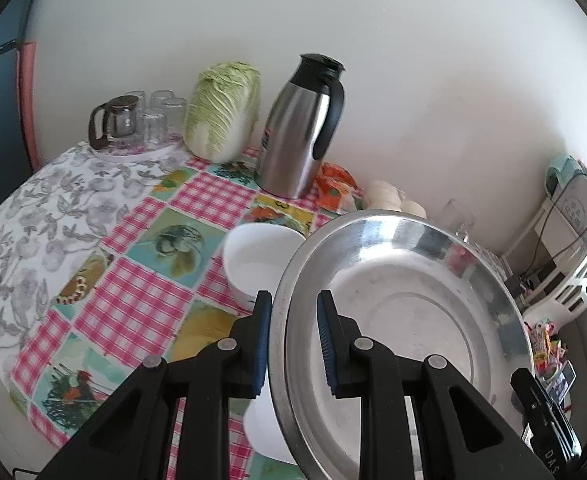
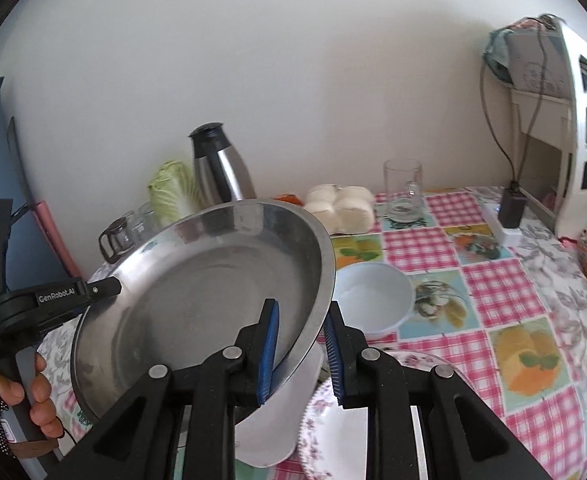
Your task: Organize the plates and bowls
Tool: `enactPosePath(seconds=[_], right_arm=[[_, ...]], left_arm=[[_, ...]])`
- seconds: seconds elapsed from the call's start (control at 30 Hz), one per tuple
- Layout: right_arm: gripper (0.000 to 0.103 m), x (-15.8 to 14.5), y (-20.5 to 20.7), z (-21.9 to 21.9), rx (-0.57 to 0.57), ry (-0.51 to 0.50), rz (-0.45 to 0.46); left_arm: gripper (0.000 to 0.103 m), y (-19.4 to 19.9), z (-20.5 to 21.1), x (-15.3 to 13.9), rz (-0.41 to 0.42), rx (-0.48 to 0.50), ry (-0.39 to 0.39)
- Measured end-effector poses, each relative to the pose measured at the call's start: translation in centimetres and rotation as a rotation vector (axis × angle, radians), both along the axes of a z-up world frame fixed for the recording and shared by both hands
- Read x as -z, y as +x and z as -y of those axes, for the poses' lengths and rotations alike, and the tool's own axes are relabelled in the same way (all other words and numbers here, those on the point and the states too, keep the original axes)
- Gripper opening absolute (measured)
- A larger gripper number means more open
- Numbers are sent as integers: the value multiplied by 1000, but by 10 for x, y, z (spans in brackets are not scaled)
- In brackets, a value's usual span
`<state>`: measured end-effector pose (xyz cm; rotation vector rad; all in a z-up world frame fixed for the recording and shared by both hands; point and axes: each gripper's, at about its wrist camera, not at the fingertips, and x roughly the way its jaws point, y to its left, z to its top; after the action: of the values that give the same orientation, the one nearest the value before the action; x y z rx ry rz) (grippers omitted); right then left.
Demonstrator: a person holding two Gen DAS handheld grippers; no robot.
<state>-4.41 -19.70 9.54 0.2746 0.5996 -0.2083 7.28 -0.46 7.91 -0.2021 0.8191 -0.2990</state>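
A large steel basin (image 1: 409, 312) is held tilted above the table by both grippers. My left gripper (image 1: 291, 340) straddles its left rim, one finger inside and one outside. My right gripper (image 2: 303, 348) straddles its right rim the same way; the basin shows in the right wrist view (image 2: 197, 296). A white bowl (image 1: 257, 260) sits on the table beyond it, also in the right wrist view (image 2: 373, 296). Another white bowl (image 2: 281, 412) sits under the basin, next to a floral plate (image 2: 333, 432).
On the checked tablecloth (image 1: 133, 240) stand a steel thermos (image 1: 297, 128), a cabbage (image 1: 221, 112), a tray of glasses with a glass pot (image 1: 133, 120), steamed buns (image 2: 341, 208) and a glass mug (image 2: 403, 190). A white shelf (image 2: 573, 120) is at the right.
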Motion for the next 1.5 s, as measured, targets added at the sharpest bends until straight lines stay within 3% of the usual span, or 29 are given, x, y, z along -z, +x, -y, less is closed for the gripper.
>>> enactPosePath(seconds=[0.23,0.47,1.23,1.5], right_arm=[[24,16,4,5,5,-10,-61],[24,52,16,5,-8,28,-189],[24,91,35,-12,-70,-46,-354],[25,100,35,-17,-75,-56,-410]], left_arm=[[23,5,3,26,-73,-9,39],[23,12,-1,63,-212,-21,80],[23,17,-4,98,-355,-53,221],[24,16,0,97,-344,-40,267]])
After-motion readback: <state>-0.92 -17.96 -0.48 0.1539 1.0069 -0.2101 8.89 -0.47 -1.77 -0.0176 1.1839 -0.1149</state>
